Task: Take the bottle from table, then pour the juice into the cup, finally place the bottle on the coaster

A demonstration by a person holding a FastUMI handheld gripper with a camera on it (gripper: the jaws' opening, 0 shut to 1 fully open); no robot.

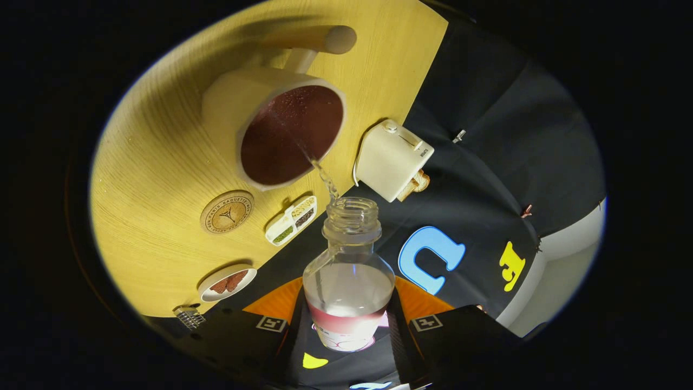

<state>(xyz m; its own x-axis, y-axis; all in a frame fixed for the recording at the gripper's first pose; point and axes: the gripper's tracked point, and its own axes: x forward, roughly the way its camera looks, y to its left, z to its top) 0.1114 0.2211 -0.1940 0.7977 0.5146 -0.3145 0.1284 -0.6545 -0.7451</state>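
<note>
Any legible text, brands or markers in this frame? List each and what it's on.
Nothing reads reliably.
Coaster: ring of engraved lettering around a logo, too small to read.
Toaster: one short printed word on its side, too small to be sure of.
Bottle: label print blurred and partly hidden by the gripper, whose fingers clamp the bottle as it pours into the cup.
Fingers: square coded markers, no words.

toaster (391, 160), divided snack tray (291, 220) and small dish (227, 283) on wooden table (157, 162).

Clear glossy plastic bottle (349, 271) gripped between both fingers of the gripper (346, 325), above a matt cream cup (270, 124) on the wood-grain table (157, 162).
</note>
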